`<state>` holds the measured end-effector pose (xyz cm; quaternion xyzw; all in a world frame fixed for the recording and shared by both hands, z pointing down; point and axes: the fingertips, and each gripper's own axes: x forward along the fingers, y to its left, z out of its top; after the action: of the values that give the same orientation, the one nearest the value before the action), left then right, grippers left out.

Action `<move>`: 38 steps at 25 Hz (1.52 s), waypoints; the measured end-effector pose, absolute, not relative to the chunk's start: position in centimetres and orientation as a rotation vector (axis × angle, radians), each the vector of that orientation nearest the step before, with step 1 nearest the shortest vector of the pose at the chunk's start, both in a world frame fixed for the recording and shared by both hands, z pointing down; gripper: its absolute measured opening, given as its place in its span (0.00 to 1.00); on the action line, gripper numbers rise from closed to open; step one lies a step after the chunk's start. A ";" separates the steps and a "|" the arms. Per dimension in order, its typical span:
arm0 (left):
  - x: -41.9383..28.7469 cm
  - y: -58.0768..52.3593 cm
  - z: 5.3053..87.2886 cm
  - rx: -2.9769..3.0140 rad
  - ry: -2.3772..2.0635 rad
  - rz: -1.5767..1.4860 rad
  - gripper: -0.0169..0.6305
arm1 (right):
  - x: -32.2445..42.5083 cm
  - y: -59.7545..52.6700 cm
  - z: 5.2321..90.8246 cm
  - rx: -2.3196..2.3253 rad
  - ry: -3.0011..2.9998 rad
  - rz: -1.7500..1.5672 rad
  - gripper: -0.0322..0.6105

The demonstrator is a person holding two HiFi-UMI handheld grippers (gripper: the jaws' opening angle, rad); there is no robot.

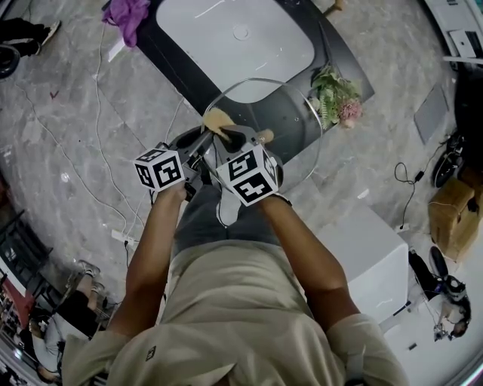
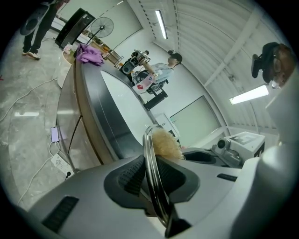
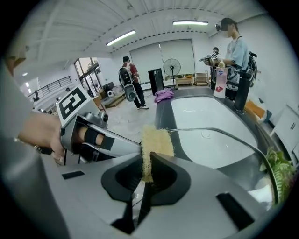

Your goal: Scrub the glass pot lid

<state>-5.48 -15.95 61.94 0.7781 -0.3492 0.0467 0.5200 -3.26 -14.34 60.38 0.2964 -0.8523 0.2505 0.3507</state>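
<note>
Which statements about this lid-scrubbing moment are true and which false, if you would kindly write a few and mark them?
1. The left tongs clamp the glass lid by its rim. True.
2. The right tongs are empty. False: they grip a yellowish fibrous scrub pad.
3. A purple cloth lies on the counter beside the sink. True.
4. The lid lies flat in the sink. False: it is held up in the tongs.

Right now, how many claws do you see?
2. The left claw grips the glass lid by its rim. The right claw, right beside it, pinches a yellow scrubber at the lid's edge. People far behind may hold more.
</note>
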 end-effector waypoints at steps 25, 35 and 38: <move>-5.4 -15.9 61.8 1.865 -0.851 0.114 0.15 | 15.0 -20.0 60.0 1.146 -1.905 0.486 0.11; -5.3 -16.0 61.7 1.866 -0.852 0.113 0.15 | 14.8 -19.7 60.4 1.137 -1.906 0.482 0.11; -5.4 -16.0 61.7 1.863 -0.852 0.108 0.15 | 14.4 -19.7 60.6 1.140 -1.904 0.489 0.11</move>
<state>-5.38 -16.02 61.67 0.7766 -0.3553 0.0451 0.5182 14.36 -19.71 60.56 0.4550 -0.7600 0.1952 0.4210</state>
